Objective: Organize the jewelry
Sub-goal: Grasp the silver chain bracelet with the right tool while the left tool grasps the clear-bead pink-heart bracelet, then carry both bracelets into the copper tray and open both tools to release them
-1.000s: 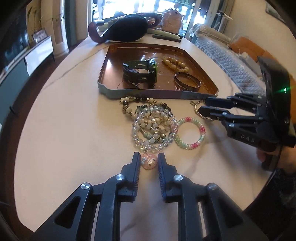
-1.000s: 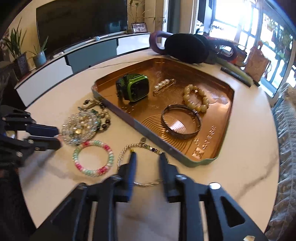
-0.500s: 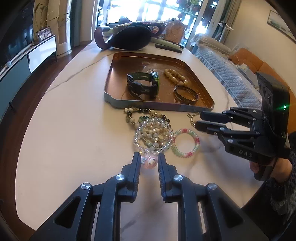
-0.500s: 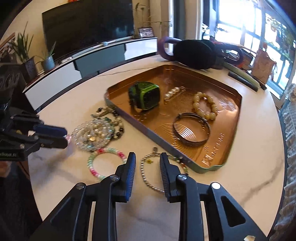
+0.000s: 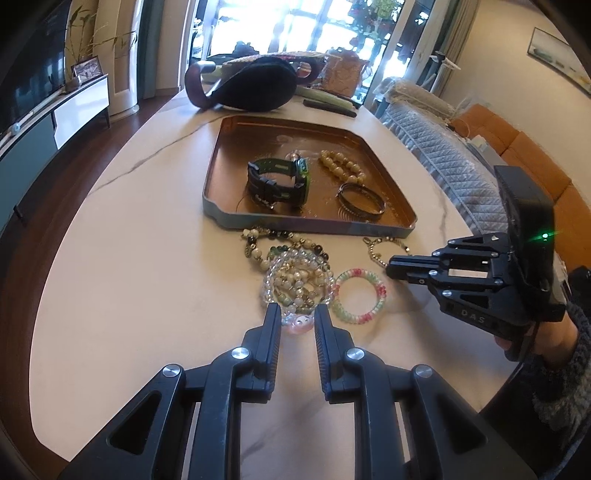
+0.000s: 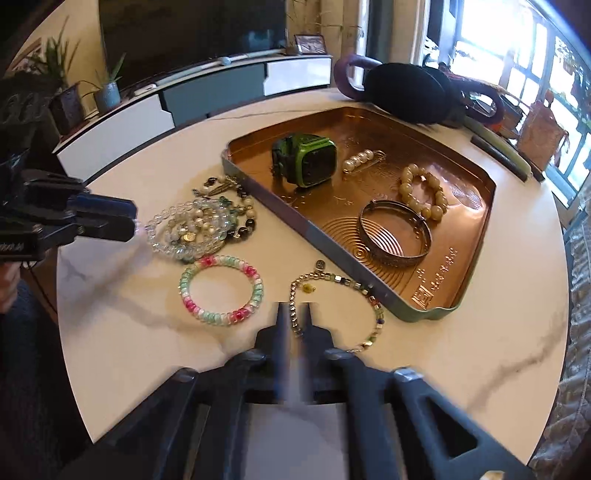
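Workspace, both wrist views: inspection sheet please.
Surface: round marble table, a few veins.
Job's things: copper tray holds green watch, pearl clip, beige bead bracelet, metal bangle. Outside it: beaded bracelet pile, pink-green bracelet, chain bracelet.
Clutter: dark bag behind the tray.
Tools: left tool closed on pink charm; right tool just closed on the chain bracelet.
Cables: nothing seen.
Surroundings: TV, potted plants, sofa.
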Action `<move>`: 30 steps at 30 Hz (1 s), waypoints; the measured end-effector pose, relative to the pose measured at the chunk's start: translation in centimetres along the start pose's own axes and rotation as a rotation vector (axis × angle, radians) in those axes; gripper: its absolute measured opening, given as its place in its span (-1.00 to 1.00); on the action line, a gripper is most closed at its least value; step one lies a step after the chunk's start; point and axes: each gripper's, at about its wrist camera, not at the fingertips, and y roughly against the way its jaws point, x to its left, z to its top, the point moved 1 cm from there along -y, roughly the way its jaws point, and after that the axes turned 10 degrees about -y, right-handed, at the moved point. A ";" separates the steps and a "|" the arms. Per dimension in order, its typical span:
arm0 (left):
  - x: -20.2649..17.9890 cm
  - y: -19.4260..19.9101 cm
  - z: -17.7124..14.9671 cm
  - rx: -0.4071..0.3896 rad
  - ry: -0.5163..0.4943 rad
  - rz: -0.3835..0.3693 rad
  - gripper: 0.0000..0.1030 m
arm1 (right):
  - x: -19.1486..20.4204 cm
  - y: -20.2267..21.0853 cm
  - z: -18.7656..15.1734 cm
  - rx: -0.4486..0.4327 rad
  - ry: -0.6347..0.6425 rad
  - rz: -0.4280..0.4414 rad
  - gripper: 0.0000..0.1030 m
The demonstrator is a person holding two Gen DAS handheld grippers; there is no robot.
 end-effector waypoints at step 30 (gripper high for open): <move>-3.7 9.7 6.5 -0.325 -0.014 -0.014 -0.66 | 2.0 13.2 3.5 -0.374 -0.064 0.010 -0.96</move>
